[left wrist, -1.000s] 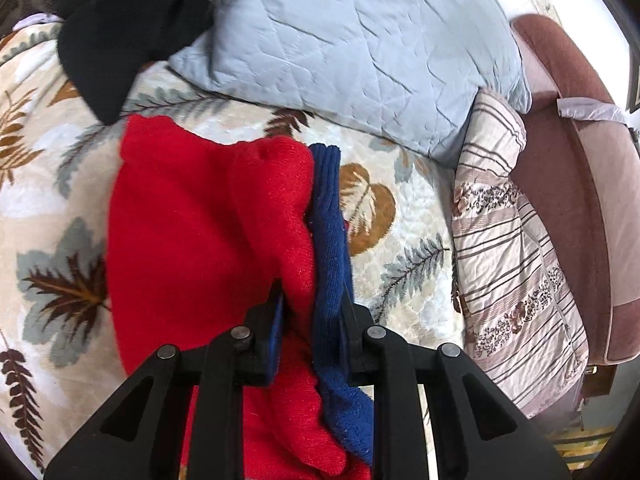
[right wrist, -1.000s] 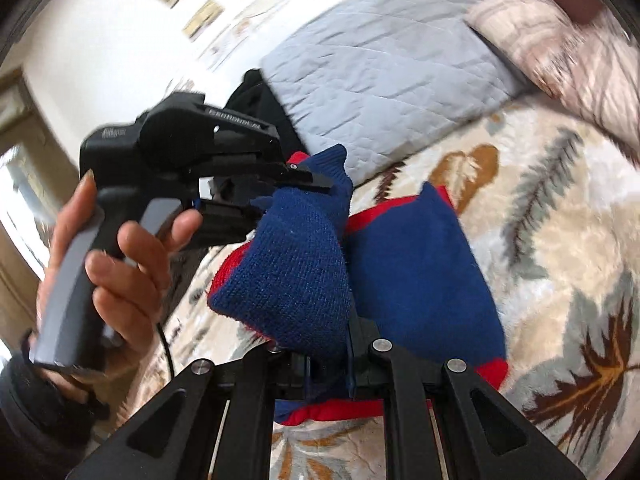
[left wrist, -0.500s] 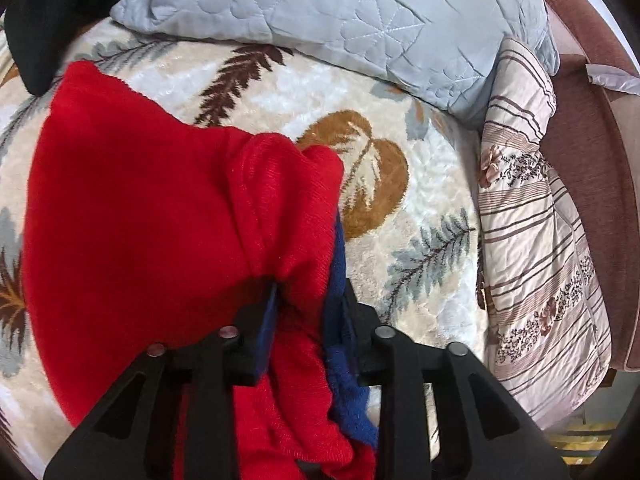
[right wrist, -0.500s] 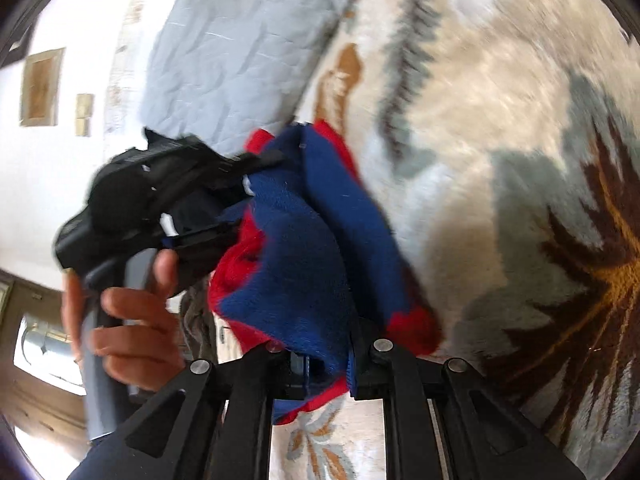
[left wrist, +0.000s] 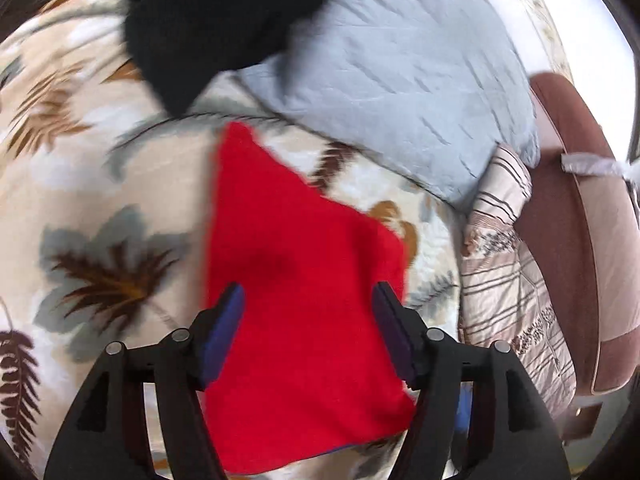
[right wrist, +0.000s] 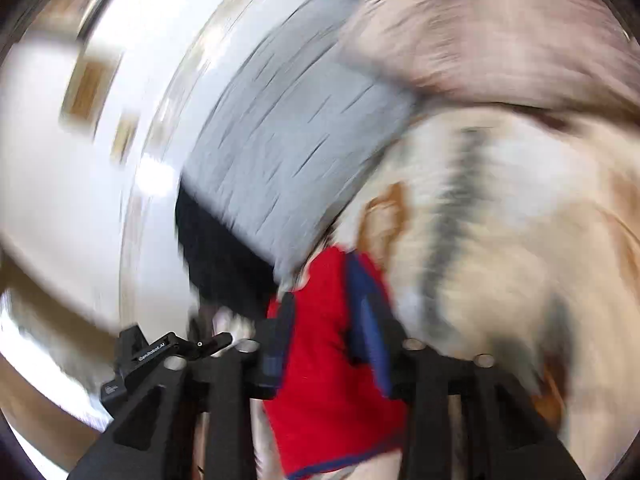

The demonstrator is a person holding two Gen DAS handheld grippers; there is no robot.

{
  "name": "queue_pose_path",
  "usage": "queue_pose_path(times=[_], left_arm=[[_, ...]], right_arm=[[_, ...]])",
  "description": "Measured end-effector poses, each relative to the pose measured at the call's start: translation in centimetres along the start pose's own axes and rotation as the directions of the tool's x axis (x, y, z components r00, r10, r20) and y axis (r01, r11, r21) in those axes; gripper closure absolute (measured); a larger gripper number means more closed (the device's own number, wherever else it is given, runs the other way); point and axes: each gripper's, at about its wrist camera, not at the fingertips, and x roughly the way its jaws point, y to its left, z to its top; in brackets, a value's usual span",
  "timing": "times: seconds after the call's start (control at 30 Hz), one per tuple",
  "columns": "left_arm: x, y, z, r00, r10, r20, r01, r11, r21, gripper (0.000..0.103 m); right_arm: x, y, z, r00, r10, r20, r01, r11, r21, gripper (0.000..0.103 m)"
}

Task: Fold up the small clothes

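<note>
Left wrist view: the left tool (left wrist: pixel 308 330) hangs over the red garment (left wrist: pixel 300 304), its jaws apart and opening; the cloth lies below and between them, but the pads do not press it.
Right wrist view: badly blurred; the right tool (right wrist: pixel 326 344) also has its jaws opening, with red cloth between them. Whether a pad touches the cloth I cannot tell, but nothing looks pinched.
Task's thing: the red garment lies flat on the bed (left wrist: pixel 104 184), a folded panel with a thin blue edge showing along its lower hem and by the right finger of the left tool. In the right view its blue trim (right wrist: pixel 370 332) runs beside the right finger.
Step in hand: by my judgement, letting go after laying a fold down.
Doing it well: open both tools fully before lifting away, so that no knit snags on a pad and drags the fold open. Draw back straight along the fingers, not sideways. Check that the edges sit square before the next fold.
Further out: a grey quilted pillow (left wrist: pixel 400 80), a black garment (left wrist: pixel 208 28), a striped cushion (left wrist: pixel 504 280) and a brown chair (left wrist: pixel 576 216) beyond the bed.
Writing: small pale lettering on the black device (right wrist: pixel 152 354) at the lower left of the right view, too blurred to read.
</note>
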Motion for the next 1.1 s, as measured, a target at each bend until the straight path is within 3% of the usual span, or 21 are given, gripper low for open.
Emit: queue_pose_path(times=[0.07, 0.1, 0.17, 0.2, 0.23, 0.27, 0.33, 0.4, 0.47, 0.5, 0.57, 0.6, 0.67, 0.7, 0.8, 0.83, 0.9, 0.97, 1.0, 1.1], left_arm=[[1.0, 1.9, -0.7, 0.999, -0.024, -0.029, 0.022, 0.999, -0.042, 0.038], [1.5, 2.4, -1.0, 0.999, -0.033, -0.042, 0.031, 0.998, -0.054, 0.038], [2.6, 3.0, -1.7, 0.997, -0.051, -0.059, 0.048, 0.997, -0.065, 0.038], [2.8, 3.1, -1.9, 0.997, -0.050, -0.058, 0.047, 0.997, -0.062, 0.038], [3.1, 3.2, -2.1, 0.997, -0.046, -0.057, 0.042, 0.998, -0.056, 0.038], [3.3, 3.2, -2.2, 0.998, -0.044, -0.052, 0.042, 0.998, -0.047, 0.038], [3.7, 3.1, -2.1, 0.999, -0.020, -0.030, 0.019, 1.000, -0.023, 0.038], [4.3, 3.4, -1.9, 1.000, 0.030, 0.000, -0.030, 1.000, -0.004, 0.037], [5.5, 4.0, -1.8, 0.999, 0.032, -0.005, -0.032, 0.999, -0.008, 0.031], [6.2, 4.5, -1.8, 1.000, 0.012, -0.024, -0.012, 1.000, -0.029, 0.031], [6.5, 5.1, -2.0, 0.999, -0.026, -0.038, 0.024, 0.997, -0.072, 0.031], [6.0, 5.1, -2.1, 0.999, -0.031, -0.027, 0.029, 0.997, -0.071, 0.031], [4.6, 4.7, -2.8, 1.000, -0.002, -0.013, 0.002, 1.000, -0.031, 0.031], [3.9, 4.4, -3.3, 1.000, -0.003, -0.005, 0.003, 1.000, -0.014, 0.033], [2.0, 3.7, -5.8, 0.999, 0.005, 0.039, -0.007, 0.999, 0.035, 0.033], [2.0, 3.6, -6.7, 0.999, 0.020, 0.048, -0.022, 0.999, 0.048, 0.033], [3.3, 3.5, -8.4, 0.998, 0.058, 0.032, -0.060, 0.996, 0.066, 0.032], [4.8, 3.7, -9.3, 0.996, 0.092, -0.011, -0.091, 0.994, 0.061, 0.030], [4.6, 3.8, -9.8, 0.996, 0.093, -0.004, -0.093, 0.994, 0.050, 0.031], [2.7, 3.2, -10.9, 0.993, 0.112, 0.033, -0.115, 0.991, 0.072, 0.031]], right_arm=[[4.5, 0.8, 1.5, 0.990, -0.049, -0.130, 0.037, 0.995, -0.098, 0.064], [7.0, 0.9, 1.8, 0.978, -0.121, -0.169, 0.098, 0.985, -0.139, 0.064], [10.1, 0.6, 2.0, 0.956, -0.181, -0.232, 0.141, 0.974, -0.176, 0.064], [11.7, 0.2, 1.9, 0.947, -0.180, -0.265, 0.134, 0.974, -0.182, 0.068], [12.4, 0.2, 2.1, 0.948, -0.147, -0.282, 0.097, 0.978, -0.186, 0.083], [13.0, 0.6, 2.3, 0.951, -0.120, -0.285, 0.058, 0.975, -0.217, 0.089], [12.4, 1.8, 2.7, 0.970, -0.119, -0.210, 0.054, 0.954, -0.294, 0.090], [12.2, 1.5, 2.8, 0.979, -0.142, -0.149, 0.086, 0.940, -0.330, 0.091], [14.0, -0.7, 3.0, 0.954, -0.248, -0.169, 0.186, 0.931, -0.315, 0.094], [14.6, -2.1, 2.9, 0.947, -0.253, -0.198, 0.192, 0.940, -0.281, 0.094], [13.4, -2.6, 3.7, 0.961, -0.189, -0.200, 0.147, 0.967, -0.209, 0.093], [12.7, -2.4, 3.9, 0.962, -0.178, -0.206, 0.135, 0.969, -0.207, 0.086], [11.0, -2.0, 4.1, 0.964, -0.146, -0.221, 0.095, 0.970, -0.224, 0.084], [9.7, -1.8, 3.8, 0.966, -0.092, -0.240, 0.038, 0.974, -0.223, 0.084], [8.2, -1.8, 1.9, 0.956, -0.026, -0.293, -0.046, 0.971, -0.235, 0.071], [8.7, -1.3, 0.9, 0.952, -0.045, -0.303, -0.039, 0.964, -0.264, 0.072], [9.5, -1.4, -1.1, 0.938, -0.176, -0.297, 0.050, 0.921, -0.386, 0.078], [8.8, -0.7, -1.5, 0.949, -0.189, -0.254, 0.071, 0.908, -0.413, 0.080], [8.1, -0.1, -1.6, 0.954, -0.183, -0.239, 0.074, 0.912, -0.404, 0.087], [5.8, 0.4, -2.2, 0.960, -0.153, -0.235, 0.048, 0.915, -0.400, 0.081]])
